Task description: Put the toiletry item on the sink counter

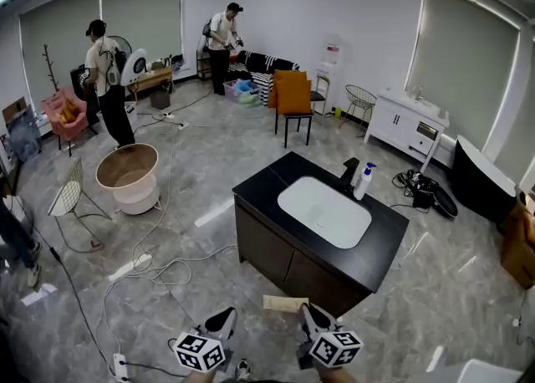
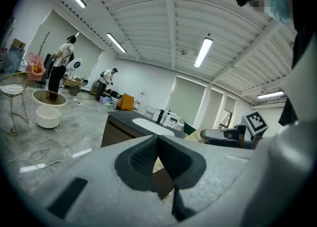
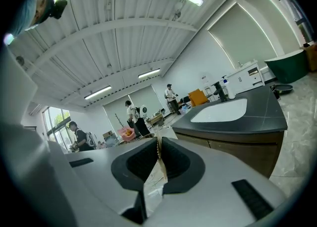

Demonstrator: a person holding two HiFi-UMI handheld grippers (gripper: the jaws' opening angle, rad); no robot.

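The toiletry item is a flat tan packet (image 1: 286, 303) hanging low in the head view in front of the dark sink cabinet. My right gripper (image 1: 306, 313) is shut on its right end; in the right gripper view its thin cream edge (image 3: 159, 164) is pinched between the pads (image 3: 171, 159). My left gripper (image 1: 224, 321) is beside it to the left, apart from the packet, jaws shut with the pads meeting (image 2: 158, 144). The black sink counter (image 1: 259, 185) with its white basin (image 1: 324, 210) stands just ahead. The left gripper view shows the packet (image 2: 197, 134) at its right.
A black faucet (image 1: 349, 174) and a white pump bottle (image 1: 364, 181) stand at the counter's far edge. Cables (image 1: 159, 268) trail over the floor to the left, near a round tub (image 1: 128, 174) and a wire chair (image 1: 71, 193). Two people stand at the back.
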